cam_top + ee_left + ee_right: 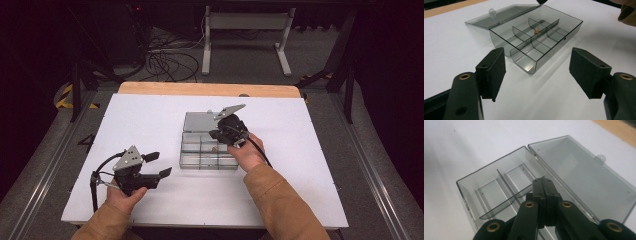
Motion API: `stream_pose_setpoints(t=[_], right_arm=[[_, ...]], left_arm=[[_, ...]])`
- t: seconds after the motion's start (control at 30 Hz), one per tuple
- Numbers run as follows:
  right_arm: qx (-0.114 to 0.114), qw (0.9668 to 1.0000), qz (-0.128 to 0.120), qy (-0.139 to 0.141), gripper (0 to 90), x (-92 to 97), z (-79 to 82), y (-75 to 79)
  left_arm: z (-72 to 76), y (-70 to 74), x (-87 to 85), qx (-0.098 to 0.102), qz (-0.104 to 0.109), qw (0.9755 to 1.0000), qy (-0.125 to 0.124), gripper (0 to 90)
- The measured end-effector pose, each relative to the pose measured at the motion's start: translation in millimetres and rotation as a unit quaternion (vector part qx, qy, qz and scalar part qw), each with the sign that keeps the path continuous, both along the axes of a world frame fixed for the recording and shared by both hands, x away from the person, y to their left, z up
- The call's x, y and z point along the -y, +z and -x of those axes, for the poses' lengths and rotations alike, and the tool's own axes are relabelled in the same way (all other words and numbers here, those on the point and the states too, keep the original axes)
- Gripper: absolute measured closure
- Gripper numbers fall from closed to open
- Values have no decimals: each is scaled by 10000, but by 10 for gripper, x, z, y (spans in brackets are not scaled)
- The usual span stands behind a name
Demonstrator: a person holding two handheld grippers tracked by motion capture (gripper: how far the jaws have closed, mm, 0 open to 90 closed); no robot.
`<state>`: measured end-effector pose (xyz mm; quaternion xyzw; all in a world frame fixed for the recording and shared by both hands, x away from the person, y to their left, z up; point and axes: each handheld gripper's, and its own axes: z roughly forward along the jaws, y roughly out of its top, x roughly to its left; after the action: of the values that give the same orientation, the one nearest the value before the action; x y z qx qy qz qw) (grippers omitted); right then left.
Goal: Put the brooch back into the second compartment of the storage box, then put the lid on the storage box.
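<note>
At the middle of the white desk point(150, 115) sits a smoky clear compartment box point(207, 150), its lid point(197, 121) folded flat behind it, with a small brass-coloured piece point(536, 31) lying in one of the middle cells. Above the box, the right gripper point(545, 185) has its fingers pressed together on nothing, while the left gripper point(157, 164) waits well to the side, fingers spread and empty. Any downward slip of the right hand could knock a thin divider point(511, 196) or shove the light box, jolting the piece into another cell. No brand, label or writing is readable anywhere.
</note>
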<state>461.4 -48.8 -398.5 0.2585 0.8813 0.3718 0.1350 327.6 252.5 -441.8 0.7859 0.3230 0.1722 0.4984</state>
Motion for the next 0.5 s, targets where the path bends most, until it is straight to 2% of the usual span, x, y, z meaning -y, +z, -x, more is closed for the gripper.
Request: stream_pose_setpoints(t=[0.23, 0.4, 0.5], right_arm=[[18, 9997, -231, -53, 900, 166, 2, 104], [106, 9996, -226, -88, 900, 275, 5, 146], [91, 9995, -269, -102, 900, 357, -11, 166]], left_arm=[[-40, 71, -22, -38, -4, 10000, 55, 321], [-76, 135, -38, -47, 15, 10000, 40, 353], [-98, 167, -46, -148, 90, 9998, 73, 398]])
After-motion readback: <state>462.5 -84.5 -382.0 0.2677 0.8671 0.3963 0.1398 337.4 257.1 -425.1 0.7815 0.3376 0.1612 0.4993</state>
